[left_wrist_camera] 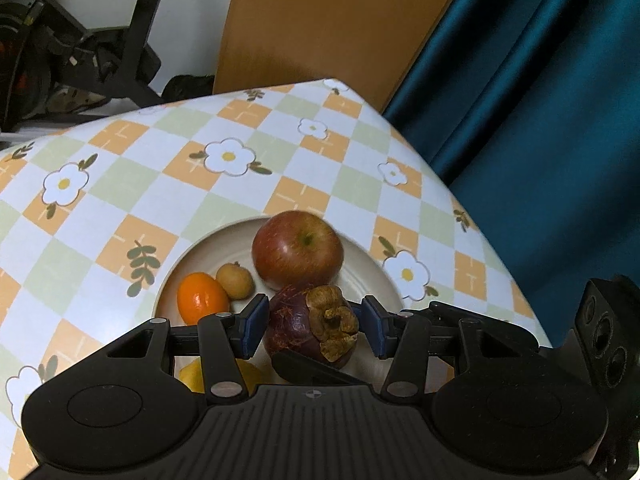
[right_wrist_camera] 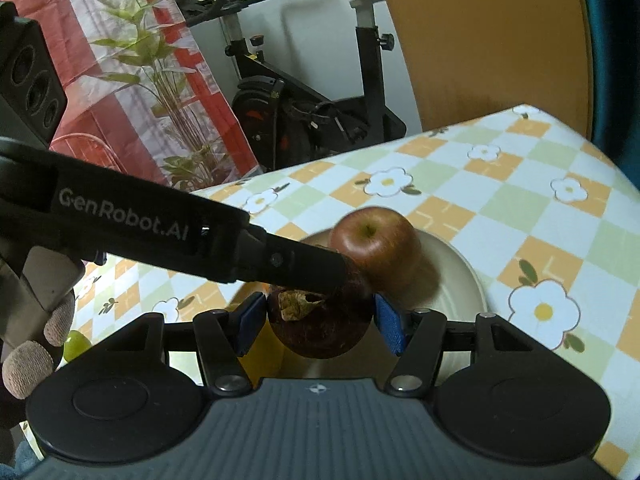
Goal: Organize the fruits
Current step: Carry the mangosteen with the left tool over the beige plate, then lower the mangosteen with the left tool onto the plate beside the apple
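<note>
— On the cream plate (left_wrist_camera: pixel 362 276), what sits between the left tongs (left_wrist_camera: pixel 316 326)?
— A mangosteen (left_wrist_camera: pixel 298 326), beside the apple (left_wrist_camera: pixel 298 250); the pads are spread, just clear of it. That view alone shows the orange (left_wrist_camera: pixel 200 298) and small brown fruit (left_wrist_camera: pixel 235 280).
— And the right tongs (right_wrist_camera: pixel 318 324)?
— Spread around the same mangosteen (right_wrist_camera: pixel 320 332); only there a green fruit (right_wrist_camera: pixel 76 345) lies on the bench (right_wrist_camera: pixel 532 216).

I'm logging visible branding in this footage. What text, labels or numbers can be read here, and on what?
"GenRobot.AI": white letters on the side of the left gripper, seen crossing the right wrist view.
Nothing else readable: the fruits, plate and tablecloth carry no text.
</note>
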`<state>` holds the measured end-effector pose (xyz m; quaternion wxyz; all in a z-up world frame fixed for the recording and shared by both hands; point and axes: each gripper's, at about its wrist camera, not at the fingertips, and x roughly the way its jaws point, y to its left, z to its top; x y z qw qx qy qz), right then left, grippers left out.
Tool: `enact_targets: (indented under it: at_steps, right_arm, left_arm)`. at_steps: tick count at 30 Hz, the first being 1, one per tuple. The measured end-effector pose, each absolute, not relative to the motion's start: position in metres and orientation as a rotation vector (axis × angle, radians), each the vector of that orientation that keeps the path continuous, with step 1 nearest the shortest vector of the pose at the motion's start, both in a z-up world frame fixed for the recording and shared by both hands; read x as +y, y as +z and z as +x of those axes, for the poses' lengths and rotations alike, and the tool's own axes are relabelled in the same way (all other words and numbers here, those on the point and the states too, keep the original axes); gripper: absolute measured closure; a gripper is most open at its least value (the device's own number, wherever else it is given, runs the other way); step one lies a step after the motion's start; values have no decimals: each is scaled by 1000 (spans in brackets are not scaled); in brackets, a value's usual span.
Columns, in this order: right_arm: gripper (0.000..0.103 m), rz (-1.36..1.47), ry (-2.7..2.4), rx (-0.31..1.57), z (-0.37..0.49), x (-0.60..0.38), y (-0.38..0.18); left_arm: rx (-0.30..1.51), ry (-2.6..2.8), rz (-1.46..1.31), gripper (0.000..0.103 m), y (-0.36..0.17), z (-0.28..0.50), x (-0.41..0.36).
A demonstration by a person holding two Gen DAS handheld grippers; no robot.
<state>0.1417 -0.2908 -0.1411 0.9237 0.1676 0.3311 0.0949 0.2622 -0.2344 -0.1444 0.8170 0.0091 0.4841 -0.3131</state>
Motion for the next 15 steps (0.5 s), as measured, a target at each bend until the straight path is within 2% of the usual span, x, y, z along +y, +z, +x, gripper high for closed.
enact_targets:
  at_steps: [15]
  right_arm:
    - [41, 386, 220, 663, 157, -288, -159]
  left_arm:
    - [1031, -588, 2, 51, -157, 280, -228]
